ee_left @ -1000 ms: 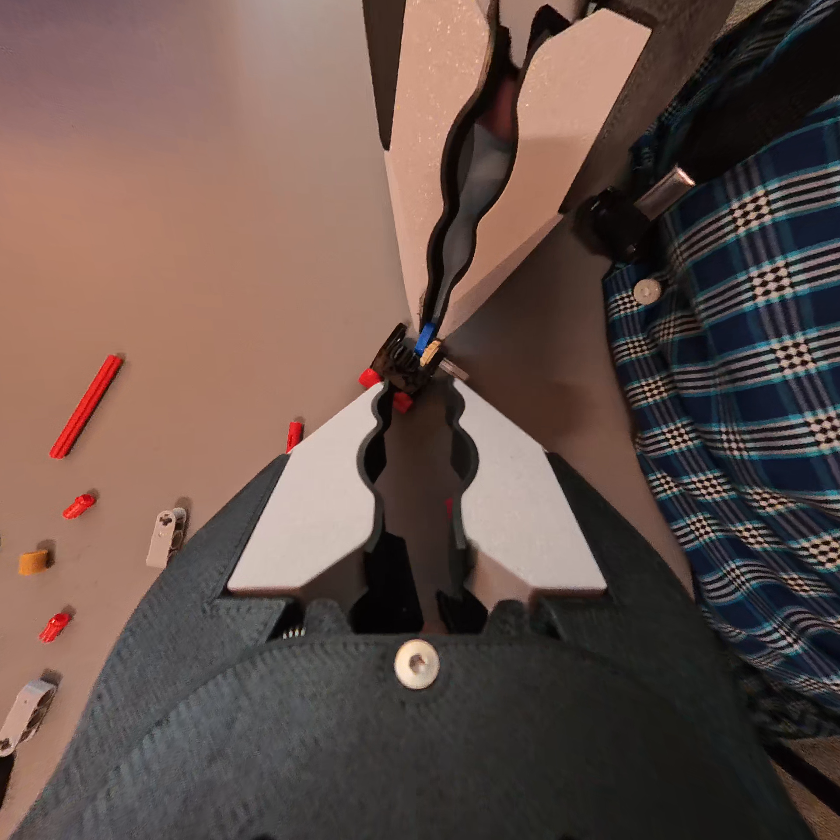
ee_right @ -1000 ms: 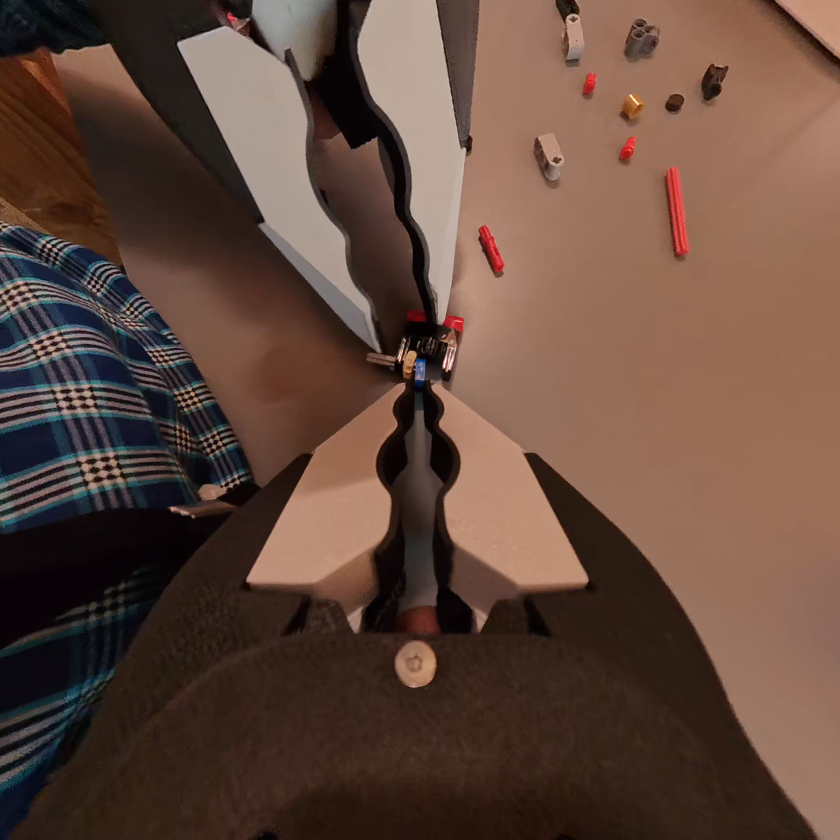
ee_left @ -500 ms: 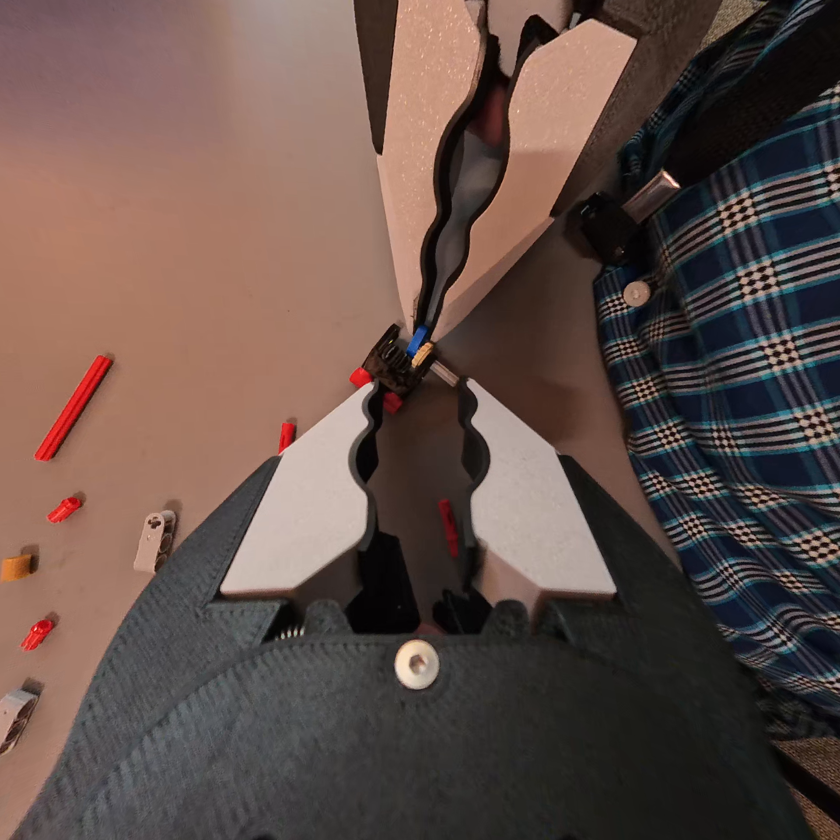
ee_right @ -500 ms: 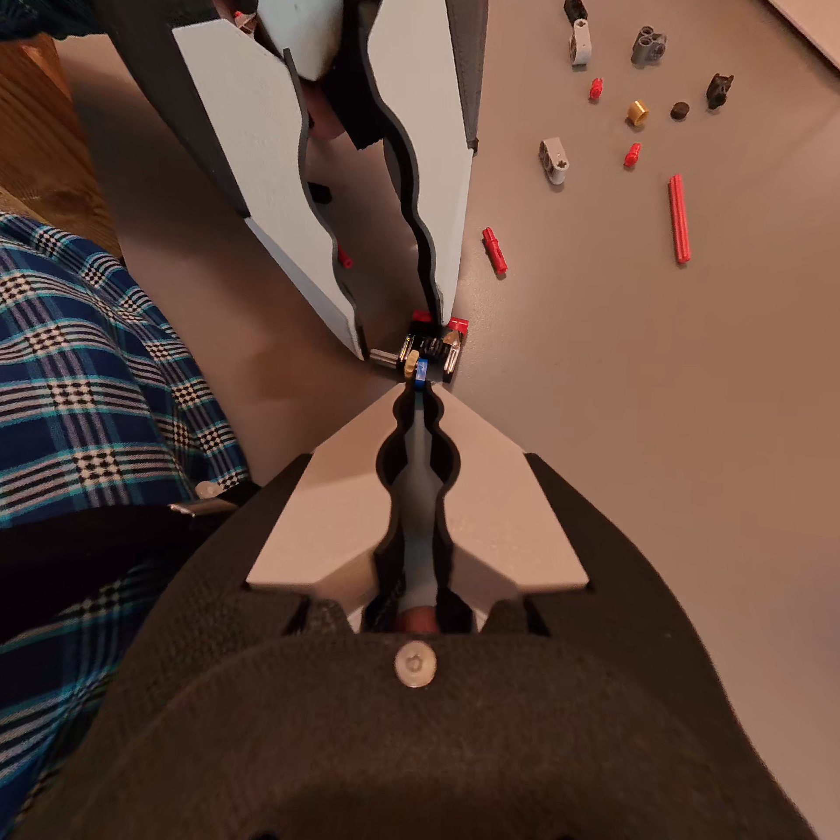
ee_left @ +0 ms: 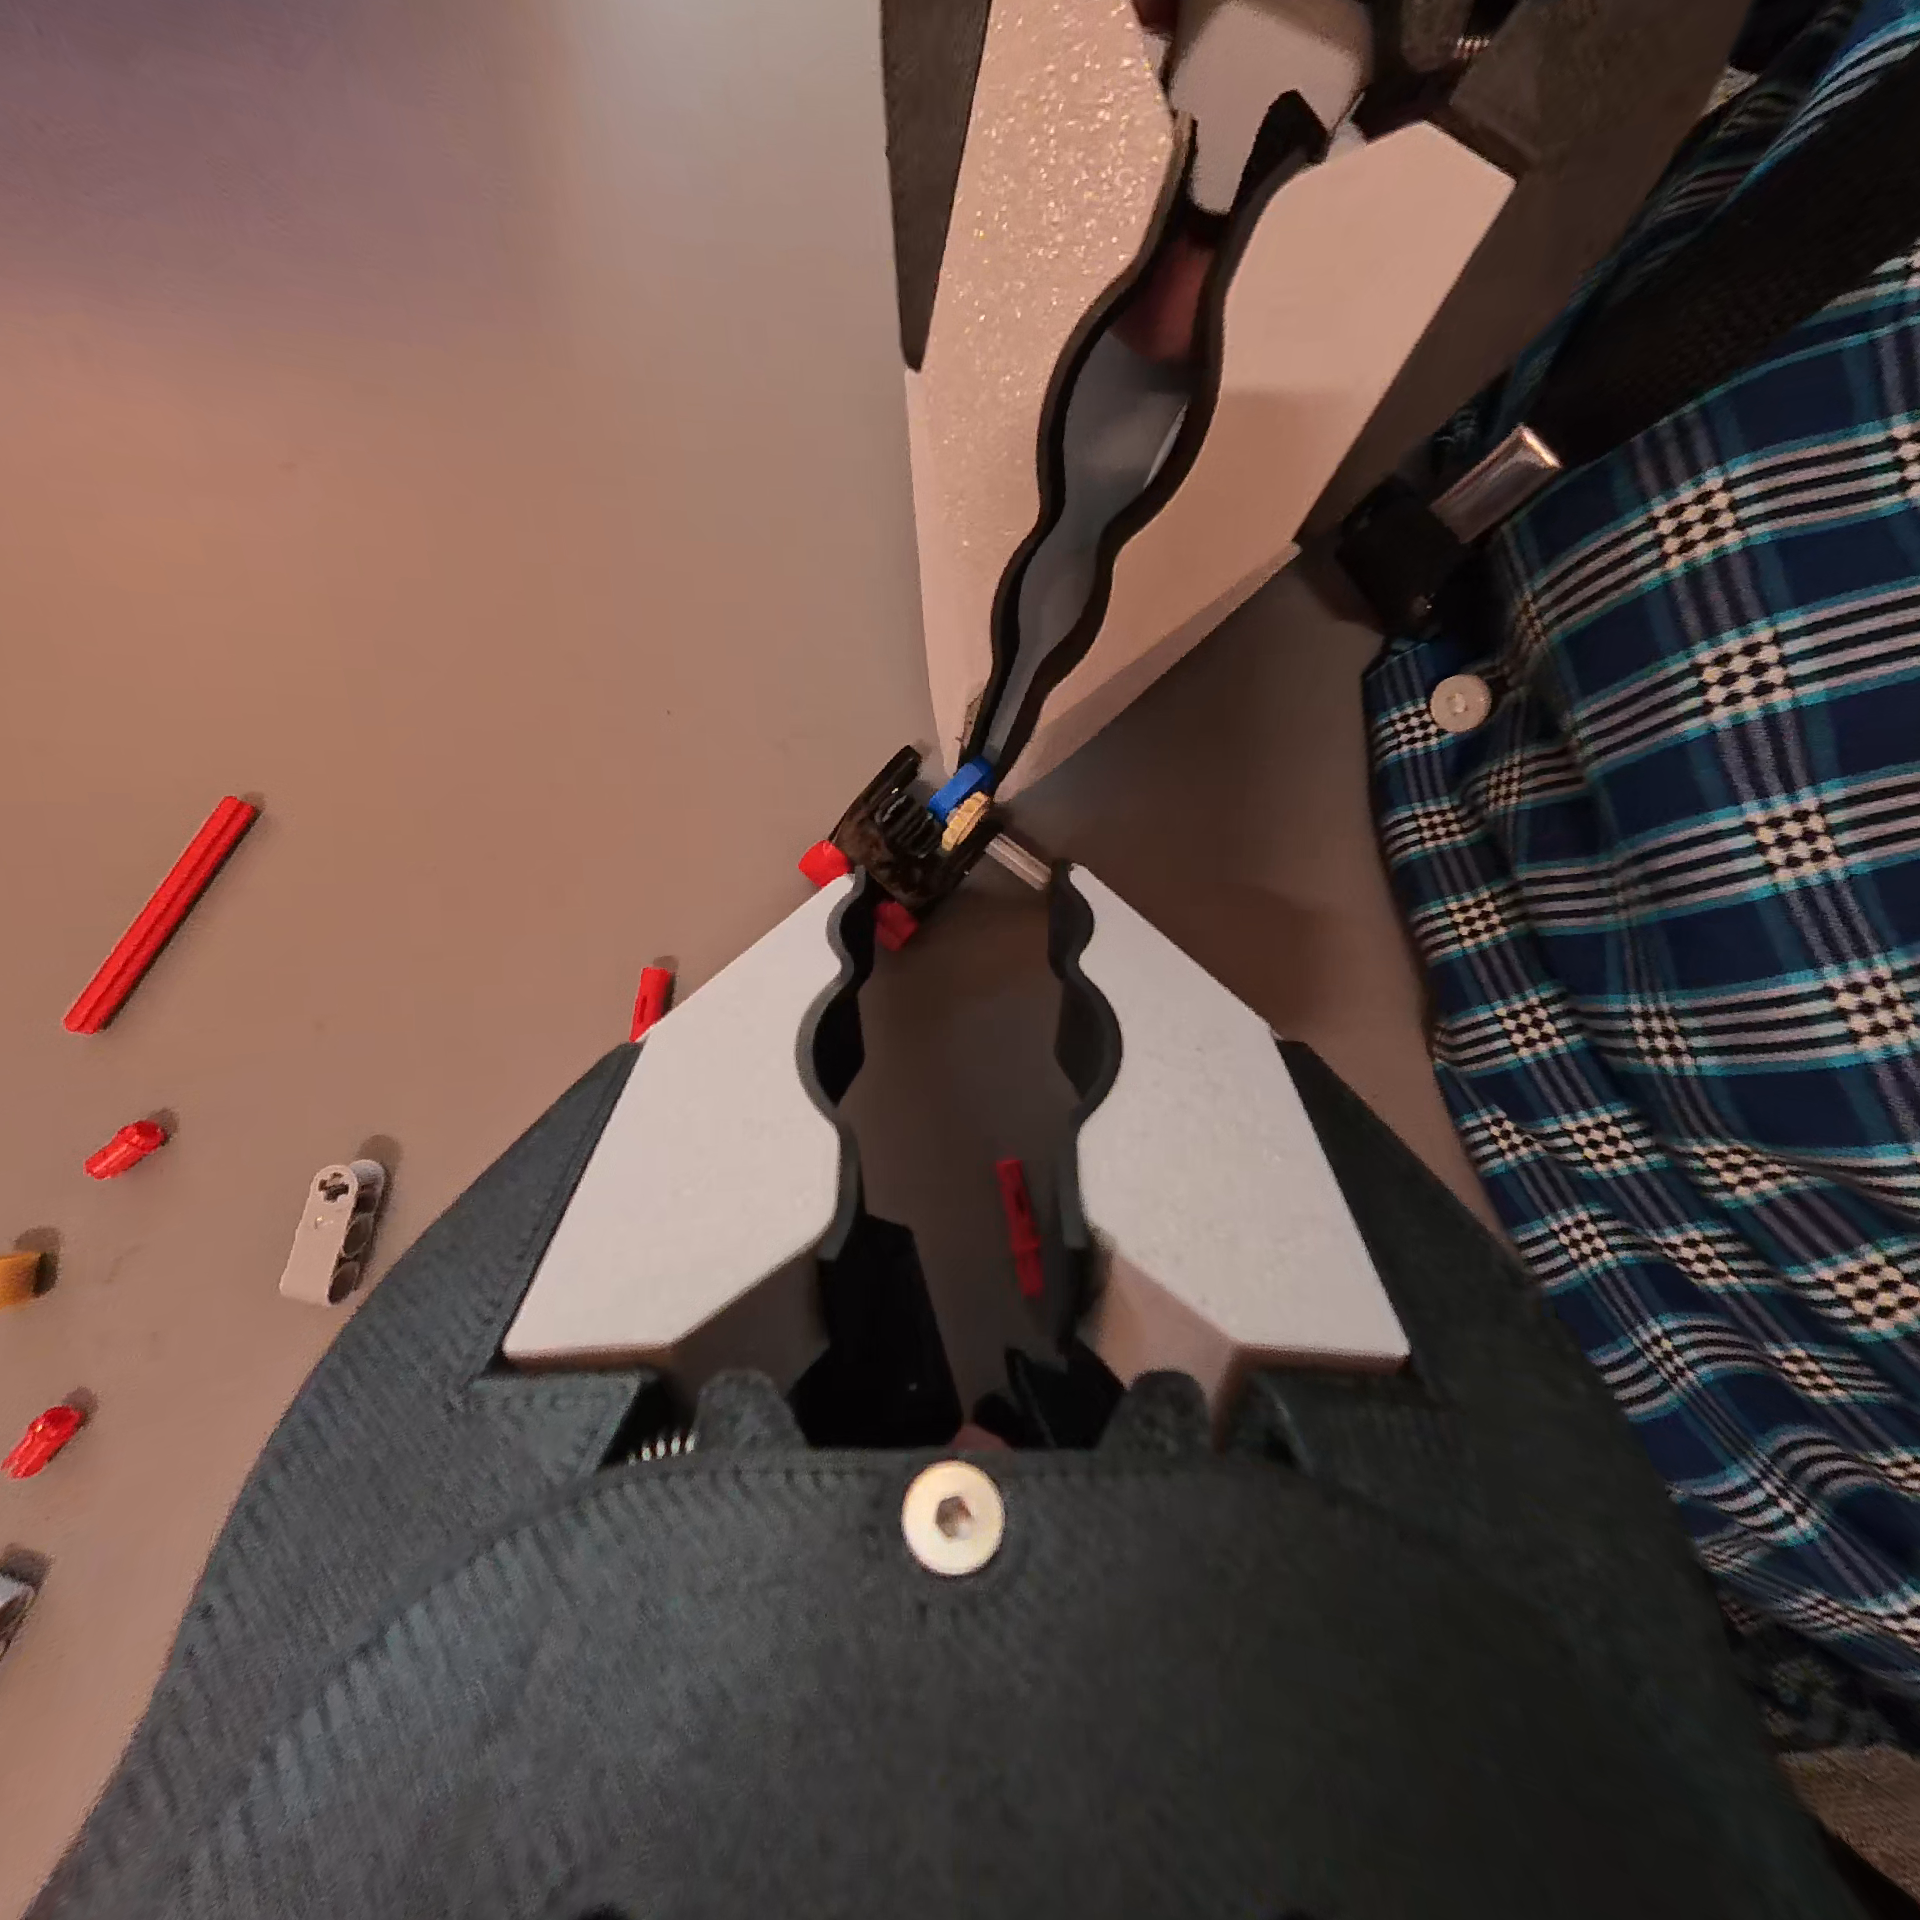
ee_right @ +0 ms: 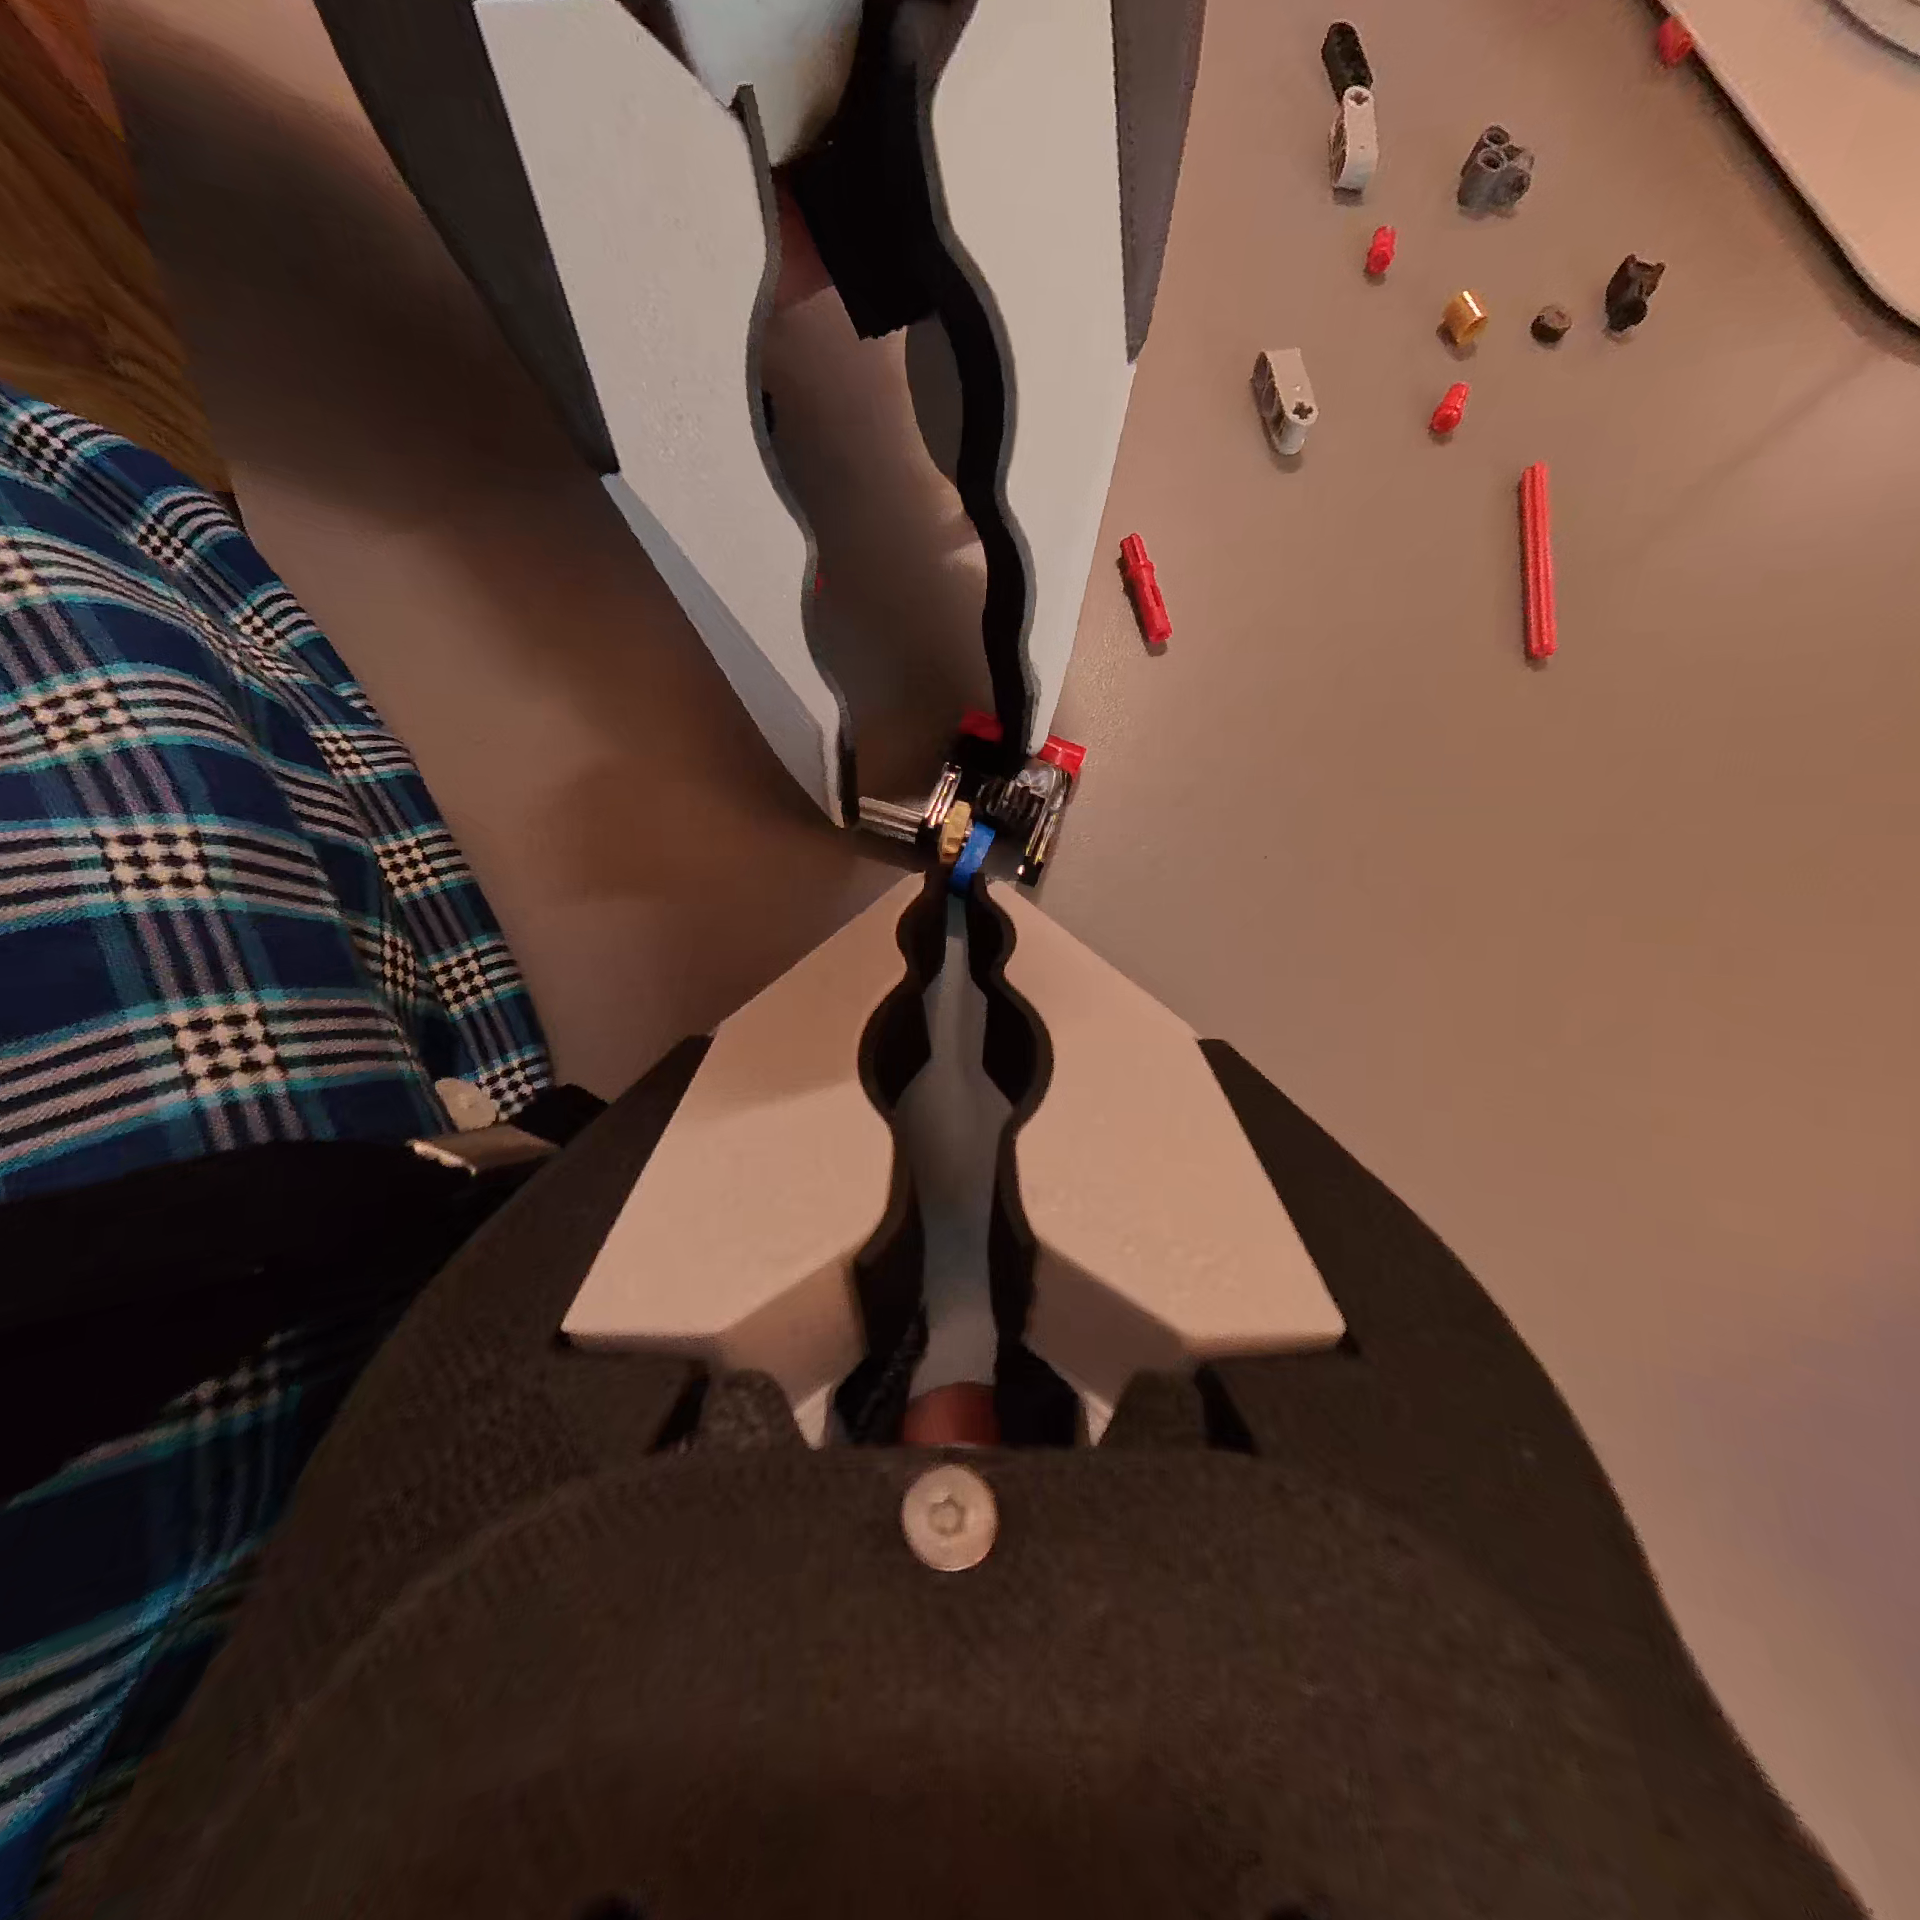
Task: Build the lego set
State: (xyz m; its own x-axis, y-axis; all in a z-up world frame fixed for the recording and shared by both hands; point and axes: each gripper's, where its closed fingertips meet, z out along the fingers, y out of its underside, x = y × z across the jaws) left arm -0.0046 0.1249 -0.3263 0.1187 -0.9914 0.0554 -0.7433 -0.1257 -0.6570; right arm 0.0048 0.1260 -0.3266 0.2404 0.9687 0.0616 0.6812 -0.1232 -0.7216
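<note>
Right gripper [ee_right: 961,888]: I see it closed on the blue pin [ee_right: 968,857] of the small lego assembly [ee_right: 1003,805]; the two fingers nearly meet at the tips, at the centre of the right wrist view.

Left gripper [ee_left: 956,883]: I see it open, with a clear gap between its fingers. The tip of one finger touches the red-pinned side of the assembly; the tip of the other is just beside the grey axle [ee_left: 1018,862] that sticks out of it. It does not clamp the piece.

Lego assembly [ee_left: 914,842]: a black geared block with red pins, a tan bush and a blue pin. In the left wrist view it sits a little above the centre of the frame, between the tips of both grippers. I cannot tell if it rests on the bench [ee_left: 416,520] or is just above it.

Loose parts, left wrist view: a long red axle [ee_left: 161,914] at the left edge, a short red pin [ee_left: 125,1148] and a light grey connector [ee_left: 332,1231] below it, another red pin [ee_left: 649,997] just beside my left gripper, and one red pin [ee_left: 1018,1226] visible on the bench through the gap of the open fingers.

Loose parts, right wrist view: in the upper right of the frame lie a gold bush [ee_right: 1463,317], a dark grey connector [ee_right: 1496,166] and several small black pieces, all well apart from the assembly.

Person: a blue checked shirt [ee_left: 1714,935] fills the right side of the left wrist view.
</note>
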